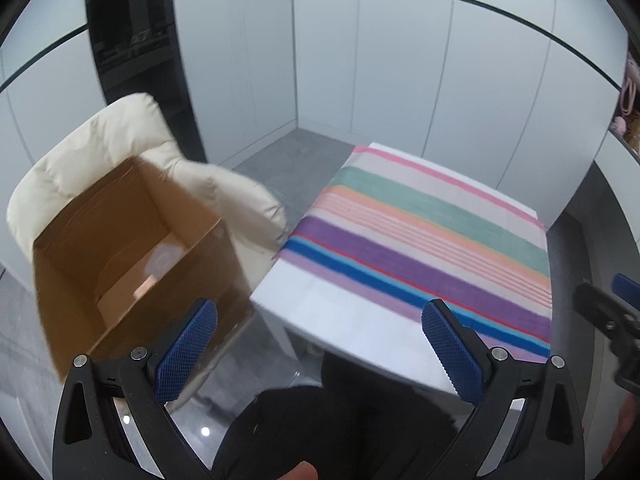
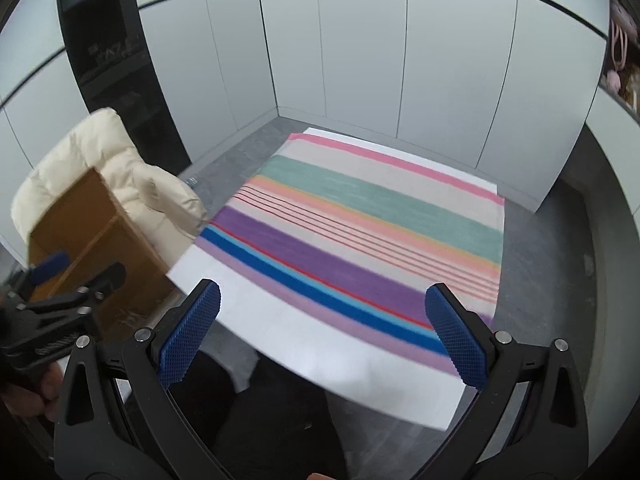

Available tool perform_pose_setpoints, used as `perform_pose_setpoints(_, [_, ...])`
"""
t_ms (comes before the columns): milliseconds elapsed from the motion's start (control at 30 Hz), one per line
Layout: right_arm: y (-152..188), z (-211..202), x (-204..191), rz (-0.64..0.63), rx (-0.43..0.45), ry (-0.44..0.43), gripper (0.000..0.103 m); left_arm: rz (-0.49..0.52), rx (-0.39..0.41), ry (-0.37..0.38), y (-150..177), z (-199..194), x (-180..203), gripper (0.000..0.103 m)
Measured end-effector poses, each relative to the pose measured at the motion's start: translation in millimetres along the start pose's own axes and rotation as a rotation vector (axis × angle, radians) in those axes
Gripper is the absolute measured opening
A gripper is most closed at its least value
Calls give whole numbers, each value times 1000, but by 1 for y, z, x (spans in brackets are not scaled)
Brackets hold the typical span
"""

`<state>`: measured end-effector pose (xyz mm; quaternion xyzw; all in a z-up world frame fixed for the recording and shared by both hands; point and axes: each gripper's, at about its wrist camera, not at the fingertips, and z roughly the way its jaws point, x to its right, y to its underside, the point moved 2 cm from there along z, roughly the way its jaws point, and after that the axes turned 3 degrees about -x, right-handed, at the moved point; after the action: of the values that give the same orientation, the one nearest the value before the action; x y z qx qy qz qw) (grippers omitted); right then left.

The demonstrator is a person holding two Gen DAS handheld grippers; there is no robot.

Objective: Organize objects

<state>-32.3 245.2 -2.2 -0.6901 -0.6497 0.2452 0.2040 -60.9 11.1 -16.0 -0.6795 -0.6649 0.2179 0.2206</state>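
Note:
An open brown cardboard box (image 1: 132, 248) stands on a cream padded chair (image 1: 100, 148) left of the table; something pale lies at its bottom (image 1: 160, 260). It also shows in the right wrist view (image 2: 92, 236). A white table (image 1: 320, 312) carries a striped cloth (image 1: 432, 236), also seen in the right wrist view (image 2: 368, 236). My left gripper (image 1: 320, 344) is open and empty, near the table's front left corner, beside the box. My right gripper (image 2: 324, 332) is open and empty above the table's front edge.
White cabinet panels (image 2: 360, 60) close off the back and right. A dark glass column (image 1: 136, 40) stands behind the chair. A shelf with pink items (image 2: 620, 52) is at the far right. The person's dark legs (image 1: 332, 420) are below the grippers.

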Motion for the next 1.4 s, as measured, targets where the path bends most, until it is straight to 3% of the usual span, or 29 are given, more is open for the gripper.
perform_pose_setpoints(167, [21,-13,-5,-23,-29,15,103,34,-37,-31,19,-10,1,103])
perform_pose_setpoints(400, [39,-15,1,6,-57,54,103,46,-8,-3,28,-27,3,103])
perform_pose_setpoints(867, [45,-6,6,-10,-87,45,103,39,-30,1,32,-20,6,102])
perform_pose_setpoints(1400, [47,-5,-1,-19,-97,26,103,75,36,-2,35,-32,15,102])
